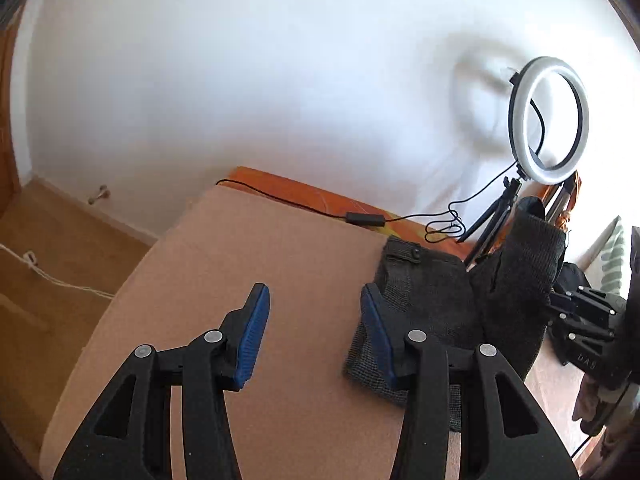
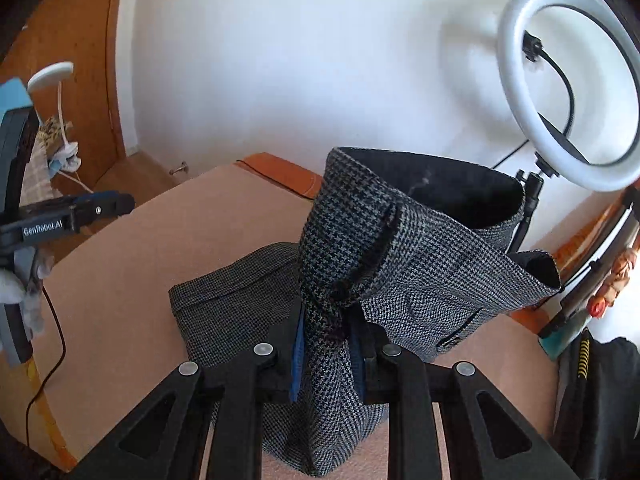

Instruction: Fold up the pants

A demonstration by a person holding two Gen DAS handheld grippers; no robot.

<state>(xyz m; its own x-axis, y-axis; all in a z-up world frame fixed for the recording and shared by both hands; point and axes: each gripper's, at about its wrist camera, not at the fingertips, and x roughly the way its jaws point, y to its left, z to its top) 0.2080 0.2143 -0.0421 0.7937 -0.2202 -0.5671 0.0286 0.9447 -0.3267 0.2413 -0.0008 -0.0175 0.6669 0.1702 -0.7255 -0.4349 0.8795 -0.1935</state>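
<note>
The dark grey houndstooth pants lie partly on the tan table. My right gripper is shut on a bunched fold of them and holds the waistband end lifted, its opening facing the wall. In the left wrist view the pants lie at the right of the table, with the lifted part standing up beside the right gripper's body. My left gripper is open and empty above the table, its right pad at the pants' left edge. It also shows in the right wrist view.
A ring light on a tripod stands at the back right, its cable running along the table's far edge. It also shows in the right wrist view. A white wall is behind. Wooden floor lies left of the table.
</note>
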